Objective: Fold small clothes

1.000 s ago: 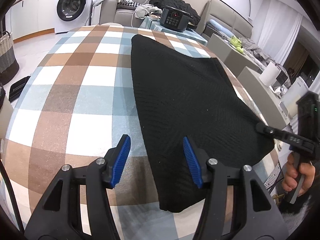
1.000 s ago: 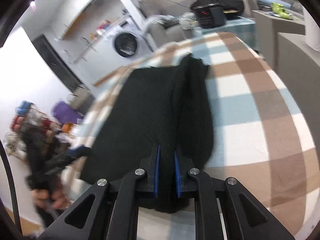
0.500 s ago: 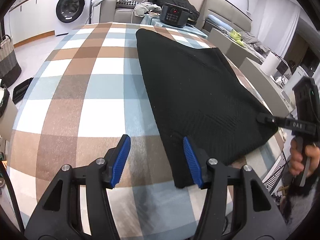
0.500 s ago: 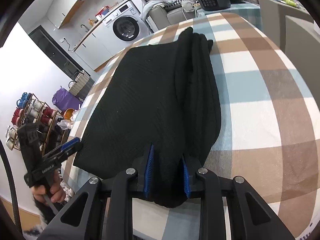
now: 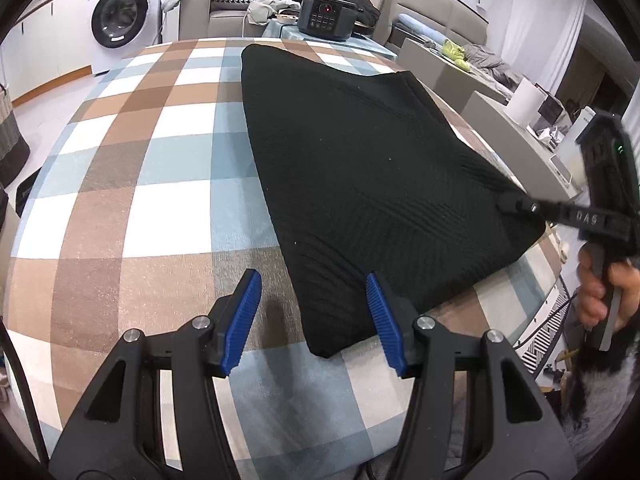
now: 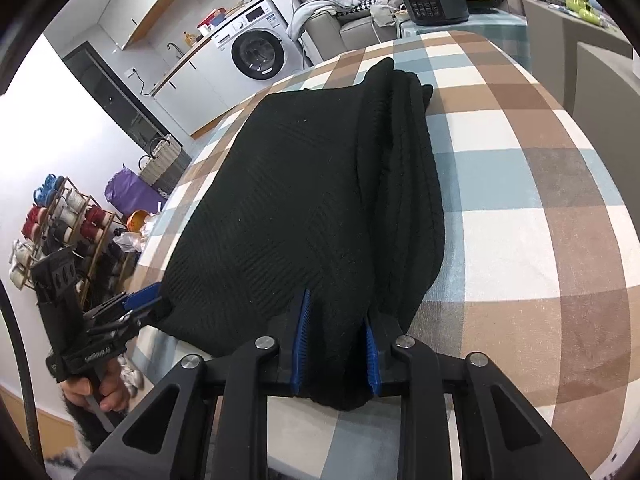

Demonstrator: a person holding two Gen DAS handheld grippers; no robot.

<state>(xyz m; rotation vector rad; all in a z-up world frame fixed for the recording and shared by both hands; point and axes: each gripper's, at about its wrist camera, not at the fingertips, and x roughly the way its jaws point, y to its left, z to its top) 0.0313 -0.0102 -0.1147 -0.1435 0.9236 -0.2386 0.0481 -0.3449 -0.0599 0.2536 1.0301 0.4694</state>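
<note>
With left gripper (image 5: 312, 316) agape at the six-o'clock corner, right gripper (image 6: 335, 344) loosely straddling folded black knit garment (image 5: 360, 168), squaring edges.

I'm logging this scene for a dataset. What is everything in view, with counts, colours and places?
Garment: one, black, folded on the table, near edge between the right tool's fingers.
Tablecloth: one, brown, blue and white check, covering the table.
Washer: one, white, far left by the wall.
Cooker: one, black, on a side table beyond.
Sofa: one, grey, clothes strewn on it.
Shoe rack: one, wooden, on the floor at left.
Left tool: one, black with blue pads, open at the garment's near corner.
Right tool: one, same colours, around the garment's edge.
</note>
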